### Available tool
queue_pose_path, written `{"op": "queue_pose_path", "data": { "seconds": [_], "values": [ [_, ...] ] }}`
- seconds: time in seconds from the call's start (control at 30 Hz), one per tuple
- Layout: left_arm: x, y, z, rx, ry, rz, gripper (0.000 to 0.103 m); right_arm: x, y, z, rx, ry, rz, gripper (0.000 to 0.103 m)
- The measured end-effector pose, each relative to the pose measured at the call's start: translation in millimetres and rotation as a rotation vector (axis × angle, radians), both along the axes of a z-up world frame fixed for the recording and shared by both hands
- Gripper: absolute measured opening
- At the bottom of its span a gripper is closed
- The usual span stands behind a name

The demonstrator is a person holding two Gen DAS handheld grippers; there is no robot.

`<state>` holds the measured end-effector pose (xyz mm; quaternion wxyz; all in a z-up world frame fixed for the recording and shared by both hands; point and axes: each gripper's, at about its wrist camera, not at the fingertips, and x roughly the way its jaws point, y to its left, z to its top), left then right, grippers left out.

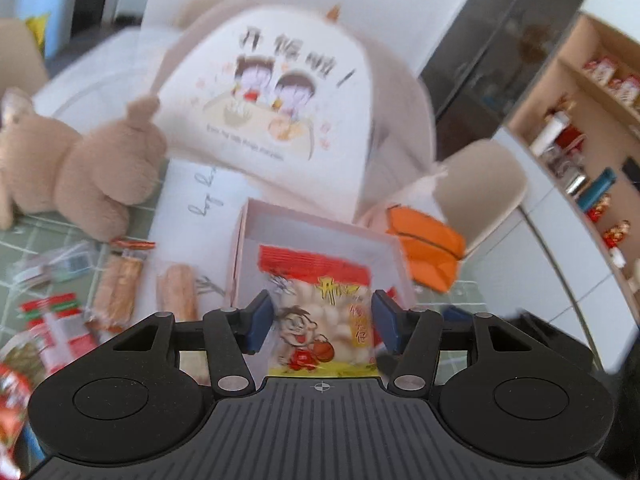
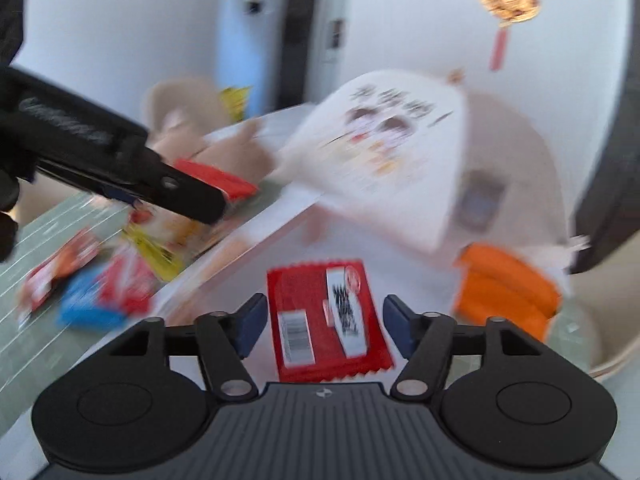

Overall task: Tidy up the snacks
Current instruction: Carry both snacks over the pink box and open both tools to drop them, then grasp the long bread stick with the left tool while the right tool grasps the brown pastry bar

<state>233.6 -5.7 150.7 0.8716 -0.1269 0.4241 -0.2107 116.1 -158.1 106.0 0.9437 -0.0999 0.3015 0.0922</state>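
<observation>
The left gripper (image 1: 322,322) squeezes a cartoon snack bag (image 1: 320,320) above a white box (image 1: 312,228). The right gripper (image 2: 324,322) stands apart around a red packet (image 2: 326,320) without touching it. More snacks (image 1: 116,288) lie on the green table (image 1: 24,236), beside a plush bear (image 1: 76,168).

The white board (image 1: 280,92) carries blurred Chinese characters above a cartoon; the red packet (image 2: 324,320) shows an unreadable barcode.

Cartoon snack bag (image 1: 322,320) above white box (image 1: 320,232)
</observation>
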Motion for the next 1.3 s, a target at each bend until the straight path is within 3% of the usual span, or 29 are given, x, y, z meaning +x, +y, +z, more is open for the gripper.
{"op": "queue_pose_path", "data": {
  "seconds": [0.17, 0.27, 0.33, 0.43, 0.6, 0.63, 0.73, 0.87, 0.97, 1.13, 1.3],
  "values": [
    [27, 8, -21, 0.023, -0.014, 0.014, 0.058, 0, -4, -20, 0.014, 0.085, -0.028, 0.071],
    [39, 40, -32, 0.125, -0.055, 0.132, 0.057, -14, 0, -35, 0.009, 0.124, -0.028, 0.071],
    [54, 59, -47, 0.155, -0.009, 0.181, 0.057, -20, 5, -43, 0.021, 0.147, -0.02, 0.072],
    [69, 65, -72, 0.159, 0.087, 0.137, 0.057, -28, 21, -47, 0.015, 0.136, -0.015, 0.073],
    [68, 45, -100, 0.226, 0.136, 0.017, 0.052, -28, 47, -49, 0.047, 0.173, 0.027, 0.072],
    [63, 44, -105, 0.233, 0.144, -0.001, 0.044, -29, 52, -50, 0.041, 0.181, 0.03, 0.072],
    [40, 58, -110, 0.197, 0.15, -0.028, 0.035, -30, 61, -49, 0.039, 0.189, 0.049, 0.072],
    [-10, 86, -107, 0.209, 0.149, -0.026, 0.033, -25, 74, -33, 0.033, 0.148, 0.074, 0.072],
    [-52, 107, -103, 0.177, 0.154, -0.002, 0.033, -5, 91, -20, 0.056, 0.127, 0.095, 0.072],
    [-108, 142, -101, 0.119, 0.164, 0.078, 0.033, 59, 140, -17, 0.103, 0.167, 0.121, 0.072],
    [-137, 178, -95, 0.133, 0.158, 0.19, 0.033, 137, 191, -52, 0.077, 0.276, 0.047, 0.072]
  ]
}}
